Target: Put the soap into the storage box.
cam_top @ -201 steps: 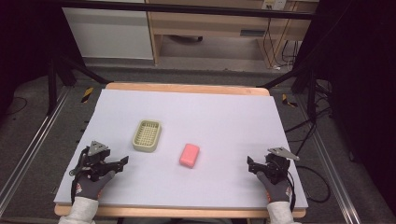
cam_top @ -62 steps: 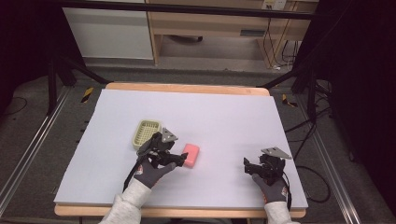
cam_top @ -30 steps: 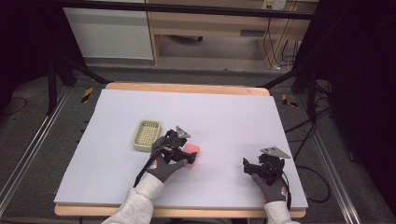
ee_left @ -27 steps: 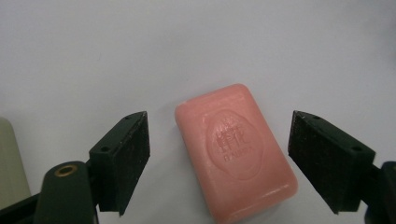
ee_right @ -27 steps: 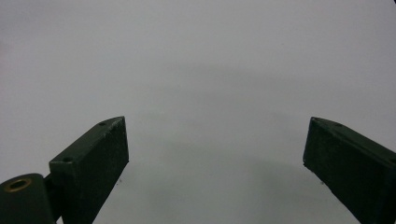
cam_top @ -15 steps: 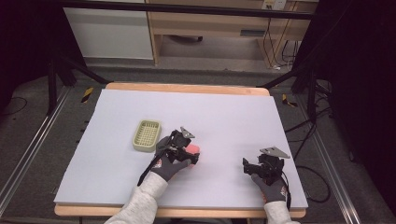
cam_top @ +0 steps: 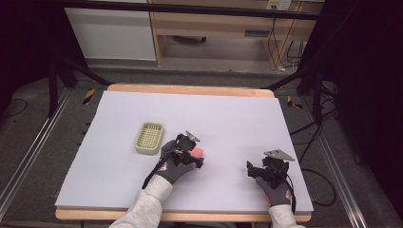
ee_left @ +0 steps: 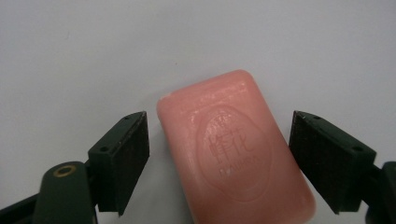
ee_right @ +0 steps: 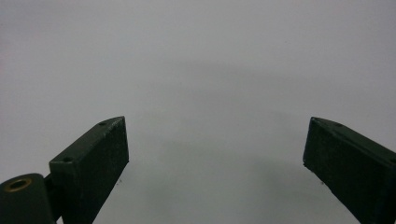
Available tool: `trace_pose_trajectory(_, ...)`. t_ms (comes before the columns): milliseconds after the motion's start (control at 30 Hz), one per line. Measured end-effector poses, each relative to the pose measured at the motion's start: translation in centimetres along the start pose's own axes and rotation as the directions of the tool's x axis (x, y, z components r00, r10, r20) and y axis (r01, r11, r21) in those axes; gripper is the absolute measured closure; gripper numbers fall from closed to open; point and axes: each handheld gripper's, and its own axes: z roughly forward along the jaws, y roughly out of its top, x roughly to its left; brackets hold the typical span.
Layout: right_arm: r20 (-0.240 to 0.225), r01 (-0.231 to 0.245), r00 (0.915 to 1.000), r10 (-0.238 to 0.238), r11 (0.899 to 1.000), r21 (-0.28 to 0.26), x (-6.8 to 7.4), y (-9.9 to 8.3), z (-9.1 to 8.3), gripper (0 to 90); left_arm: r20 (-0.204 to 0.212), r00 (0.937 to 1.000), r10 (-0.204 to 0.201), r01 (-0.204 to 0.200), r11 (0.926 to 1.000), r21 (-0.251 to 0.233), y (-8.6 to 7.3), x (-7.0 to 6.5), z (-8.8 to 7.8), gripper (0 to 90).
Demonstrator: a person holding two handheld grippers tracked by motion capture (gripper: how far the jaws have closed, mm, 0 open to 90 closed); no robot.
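Here the left gripper [ee_left: 217,154] straddles a pink soap bar [ee_left: 233,149], jaws wide and clear of both its sides
The bar is smooth, round-cornered, stamped with an oval emblem, lying flat on the matte pale table [cam_top: 237,118]; a ribbed beige soap dish [cam_top: 149,137] sits nearby; the right gripper [ee_right: 215,158] hovers wide open over bare surface

- Overhead light falls evenly on the pale table [cam_top: 228,118], while the floor and room around it sink into deep darkness.
- The high view is soft and slightly grainy, with fine detail lost on the hands.
- Up close, the pink soap [ee_left: 233,149] is sharp, its embossed stamp readable, with a mild sheen on top.
- A broad, soft shadow spreads across the tabletop between the jaws of the right gripper [ee_right: 215,158], under dimmer, greyer light.
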Motion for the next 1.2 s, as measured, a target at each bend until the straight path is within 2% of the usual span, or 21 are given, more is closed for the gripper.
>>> trace_pose_trajectory(167,0.000,-0.001,1.0000,0.001,1.000,0.003,0.04,0.01,-0.01,7.1,-0.001,1.0000,-0.007,0.007,1.0000,0.005,-0.13,-0.18,0.35,23.4)
trace_pose_trajectory(467,0.002,-0.004,1.0000,0.004,1.000,0.004,0.10,0.01,-0.01,7.1,0.017,0.9995,-0.027,0.027,0.9996,0.012,-0.41,0.07,0.00,31.6)
trace_pose_trajectory(600,0.001,-0.002,1.0000,0.002,1.000,0.004,0.05,0.00,0.01,7.1,0.023,0.9996,-0.019,0.018,0.9998,0.011,-0.58,0.25,-0.23,36.4)
trace_pose_trajectory(967,0.001,-0.001,1.0000,0.001,1.000,0.008,0.11,0.01,0.04,7.2,0.029,0.9994,0.018,-0.019,0.9994,0.030,-0.13,0.25,-0.03,33.8)
trace_pose_trajectory(1133,0.001,0.000,1.0000,0.000,1.000,0.008,0.10,0.01,0.06,7.2,0.021,0.9996,0.022,-0.022,0.9989,0.041,-0.10,0.10,0.34,34.6)
trace_pose_trajectory(1200,0.000,0.002,1.0000,-0.002,1.000,0.009,0.09,0.01,0.05,7.2,0.030,0.9994,0.019,-0.021,0.9980,0.060,-0.10,0.28,0.56,35.0)
